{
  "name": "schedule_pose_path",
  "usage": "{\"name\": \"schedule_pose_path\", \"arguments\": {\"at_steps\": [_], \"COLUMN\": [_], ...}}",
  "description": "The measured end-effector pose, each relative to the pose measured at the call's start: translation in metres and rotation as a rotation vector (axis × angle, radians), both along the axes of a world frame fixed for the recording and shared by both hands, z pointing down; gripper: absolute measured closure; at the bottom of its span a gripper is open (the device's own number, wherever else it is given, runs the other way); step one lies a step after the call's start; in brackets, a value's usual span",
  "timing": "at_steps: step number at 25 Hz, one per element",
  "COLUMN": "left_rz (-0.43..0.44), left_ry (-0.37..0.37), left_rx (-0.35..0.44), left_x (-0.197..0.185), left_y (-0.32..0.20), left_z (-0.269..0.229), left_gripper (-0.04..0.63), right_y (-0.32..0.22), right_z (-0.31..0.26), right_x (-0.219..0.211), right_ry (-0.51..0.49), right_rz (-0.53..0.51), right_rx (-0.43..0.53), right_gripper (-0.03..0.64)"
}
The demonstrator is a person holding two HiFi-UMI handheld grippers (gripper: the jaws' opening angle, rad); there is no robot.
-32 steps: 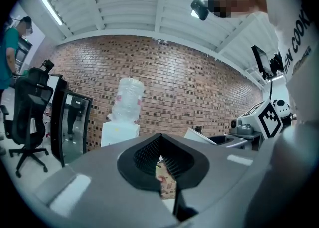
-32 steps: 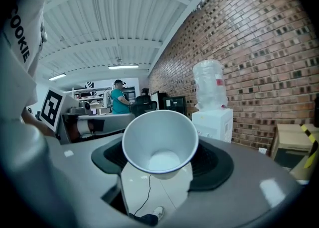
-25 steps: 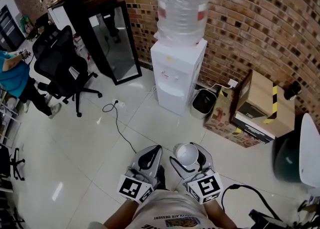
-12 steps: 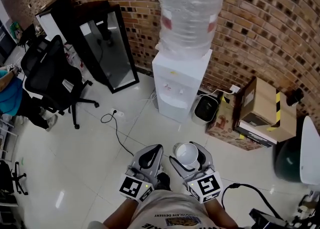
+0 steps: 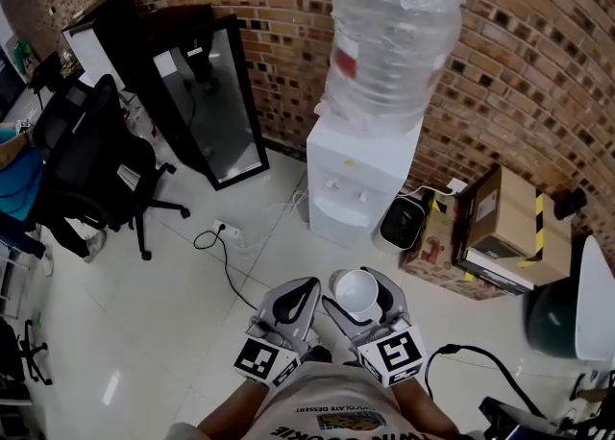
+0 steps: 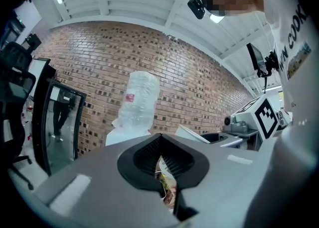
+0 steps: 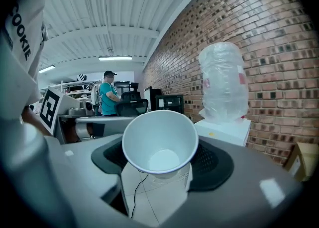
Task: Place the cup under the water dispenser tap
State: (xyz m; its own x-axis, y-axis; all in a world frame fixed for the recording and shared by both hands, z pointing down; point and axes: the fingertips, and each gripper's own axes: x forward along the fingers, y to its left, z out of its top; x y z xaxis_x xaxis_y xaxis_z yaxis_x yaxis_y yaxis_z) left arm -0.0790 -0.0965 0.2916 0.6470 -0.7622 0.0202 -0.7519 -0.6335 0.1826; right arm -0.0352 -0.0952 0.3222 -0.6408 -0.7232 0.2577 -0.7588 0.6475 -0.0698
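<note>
Water dispenser (image 5: 363, 179) is nearer than a second ago: approach under way. Right gripper (image 5: 363, 305) clamps the white cup (image 5: 356, 290); left gripper (image 5: 296, 290) is closed, empty.

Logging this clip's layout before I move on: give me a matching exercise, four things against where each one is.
1 cup
2 water bottle
3 cardboard box
4 office chair

A on top of the dispenser
B at the head view's far left
C between the right gripper's jaws
D to the right of the dispenser

Pairs: 1-C, 2-A, 3-D, 4-B
</note>
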Motion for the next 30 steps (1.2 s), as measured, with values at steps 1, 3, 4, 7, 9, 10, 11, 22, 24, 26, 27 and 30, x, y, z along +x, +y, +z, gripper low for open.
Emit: {"name": "schedule_pose_path", "arguments": {"at_steps": [1, 3, 4, 7, 9, 10, 11, 22, 24, 26, 27, 30], "left_rz": [0.0, -0.005, -0.009, -0.014, -0.012, -0.012, -0.015, -0.057, -0.059, -0.062, -0.064, -0.071], "left_ry": [0.002, 0.006, 0.009, 0.013, 0.014, 0.012, 0.01, -0.018, -0.019, -0.018, -0.017, -0.018], "left_rx": [0.001, 0.001, -0.001, -0.004, -0.01, -0.012, -0.012, -0.029, -0.033, -0.037, -0.038, -0.043], "left_x": [-0.003, -0.008, -0.01, -0.014, -0.014, -0.013, -0.012, -0.003, 0.0, 0.001, 0.002, 0.001], "left_y": [-0.002, -0.007, -0.01, -0.016, -0.02, -0.021, -0.022, -0.04, -0.046, -0.051, -0.053, -0.059], "left_z": [0.0, 0.001, 0.002, 0.001, 0.002, 0.002, 0.003, 0.012, 0.015, 0.016, 0.016, 0.019], "left_gripper": [0.614, 0.614, 0.614, 0.614, 0.614, 0.614, 0.614, 0.614, 0.614, 0.614, 0.614, 0.614], "right_y": [-0.003, -0.008, -0.011, -0.016, -0.019, -0.02, -0.022, -0.044, -0.049, -0.054, -0.056, -0.063], "right_z": [0.0, -0.001, -0.002, -0.002, -0.002, -0.001, -0.001, 0.005, 0.007, 0.009, 0.01, 0.013], "right_x": [-0.004, -0.011, -0.013, -0.015, -0.015, -0.015, -0.014, -0.003, -0.002, -0.001, 0.0, 0.0], "right_ry": [0.005, 0.019, 0.023, 0.023, 0.028, 0.031, 0.033, 0.024, 0.022, 0.026, 0.026, 0.023], "right_rz": [-0.004, -0.008, -0.008, -0.004, -0.003, -0.003, -0.005, -0.031, -0.035, -0.037, -0.038, -0.045], "right_rx": [0.004, 0.012, 0.014, 0.015, 0.014, 0.016, 0.02, 0.022, 0.018, 0.012, 0.01, 0.005], "right_gripper": [0.261, 0.261, 0.261, 0.261, 0.261, 0.261, 0.261, 0.261, 0.261, 0.261, 0.261, 0.261]}}
